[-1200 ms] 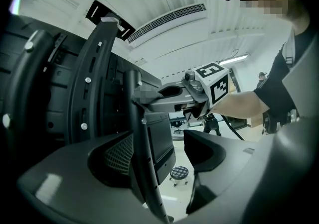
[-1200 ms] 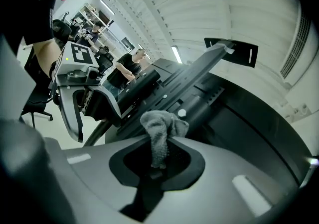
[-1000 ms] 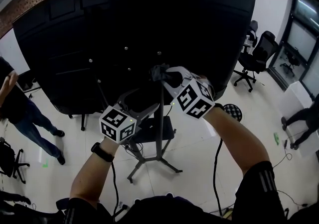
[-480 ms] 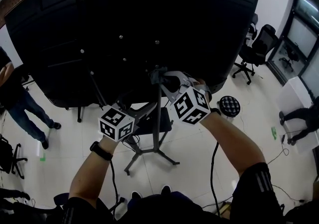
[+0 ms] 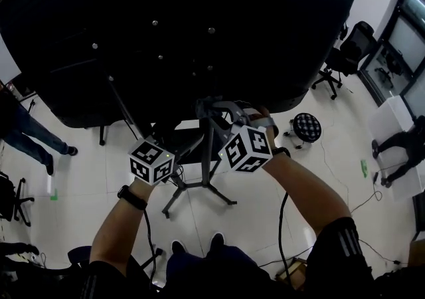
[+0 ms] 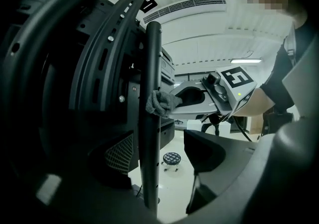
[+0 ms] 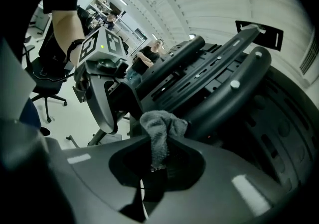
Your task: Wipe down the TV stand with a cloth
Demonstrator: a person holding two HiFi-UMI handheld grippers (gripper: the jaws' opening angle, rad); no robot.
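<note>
At the TV stand pole (image 6: 152,68), right gripper (image 7: 158,146) pinches the cloth (image 7: 162,124); left gripper (image 6: 167,163) gapes.

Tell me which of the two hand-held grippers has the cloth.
The right hand-held gripper: a grey cloth is pinched between its jaws and pressed against the stand's pole. The left hand-held gripper has its jaws apart, without cloth.

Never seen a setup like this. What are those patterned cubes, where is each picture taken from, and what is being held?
A person holds a two-jaw gripper in each hand; the cube on each is part of it. One picture looks down from the person's head at the back of a TV on its stand; the others ride on the grippers. The right gripper clamps a grey cloth against the stand's pole. The left gripper is open, holding nothing.
</note>
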